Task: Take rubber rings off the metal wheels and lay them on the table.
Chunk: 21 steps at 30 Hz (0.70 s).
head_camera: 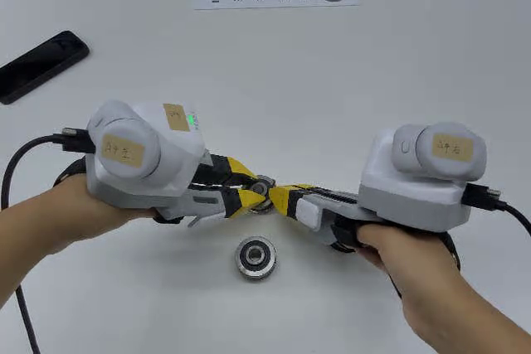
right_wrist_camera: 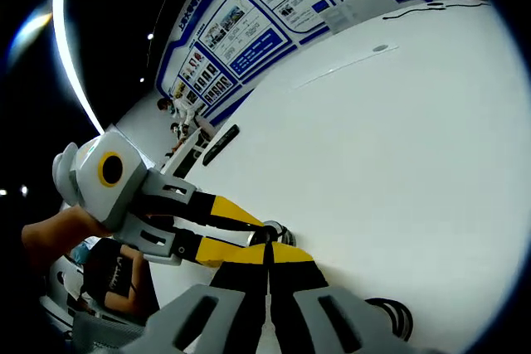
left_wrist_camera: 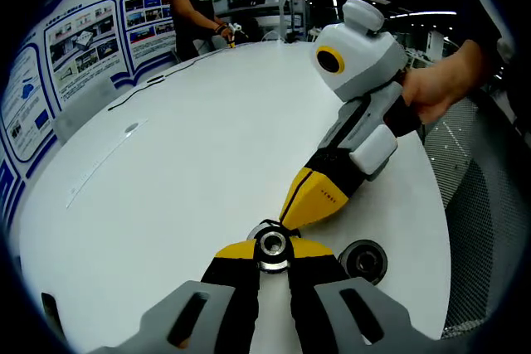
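Left gripper [head_camera: 247, 196]: clamped on a metal wheel [left_wrist_camera: 272, 248], up off the surface [head_camera: 348, 80]
Right gripper [head_camera: 280, 196]: jaws pinched together, tips meeting that wheel head-on from the opposite side
Second wheel [head_camera: 255, 256]: flat on the surface just under both, rubber ring [head_camera: 239, 258] on

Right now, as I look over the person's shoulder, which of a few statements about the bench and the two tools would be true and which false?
1. The left gripper is shut on a metal wheel. True.
2. The second wheel stands upright on its edge. False: it lies flat on the table.
3. A dark phone lies on the table, apart from both wheels. True.
4. The right gripper is held well away from the gripped wheel. False: its jaw tips meet that wheel.
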Each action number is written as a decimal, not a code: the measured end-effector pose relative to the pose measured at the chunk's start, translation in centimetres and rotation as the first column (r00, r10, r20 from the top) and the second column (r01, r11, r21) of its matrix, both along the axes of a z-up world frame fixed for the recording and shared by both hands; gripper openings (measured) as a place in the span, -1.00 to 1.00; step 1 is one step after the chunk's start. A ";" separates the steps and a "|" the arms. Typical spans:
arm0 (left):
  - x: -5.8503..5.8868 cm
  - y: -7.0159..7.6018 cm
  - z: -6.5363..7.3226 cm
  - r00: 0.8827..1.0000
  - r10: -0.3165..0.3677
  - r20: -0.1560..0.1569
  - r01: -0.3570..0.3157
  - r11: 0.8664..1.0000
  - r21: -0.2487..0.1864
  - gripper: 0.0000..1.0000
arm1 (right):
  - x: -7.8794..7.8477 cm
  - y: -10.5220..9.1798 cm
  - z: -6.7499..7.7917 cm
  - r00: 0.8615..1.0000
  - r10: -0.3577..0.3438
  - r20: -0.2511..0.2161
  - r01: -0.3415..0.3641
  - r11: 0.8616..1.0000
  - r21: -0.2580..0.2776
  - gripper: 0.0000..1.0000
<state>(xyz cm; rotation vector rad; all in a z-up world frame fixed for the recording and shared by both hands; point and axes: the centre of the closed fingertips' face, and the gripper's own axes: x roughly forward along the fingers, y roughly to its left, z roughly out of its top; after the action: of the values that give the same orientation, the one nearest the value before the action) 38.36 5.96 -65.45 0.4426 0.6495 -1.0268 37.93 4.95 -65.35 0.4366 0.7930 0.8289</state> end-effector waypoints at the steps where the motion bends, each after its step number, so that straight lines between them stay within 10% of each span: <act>1: 0.0 0.0 0.0 1.000 0.000 0.000 0.000 1.000 0.000 -0.76 | 0.0 0.0 0.0 1.000 0.002 0.003 -0.002 1.000 -0.002 -0.99; 21: -0.1 0.0 0.0 1.000 -0.010 -0.002 0.010 1.000 0.000 -0.76 | -0.1 0.1 0.3 0.999 0.034 0.022 -0.034 0.999 -0.010 -0.99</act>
<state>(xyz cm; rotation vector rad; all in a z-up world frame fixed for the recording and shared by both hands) 38.28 5.95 -65.45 0.4455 0.6500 -1.0363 37.80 5.09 -65.06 0.4063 0.7854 0.8598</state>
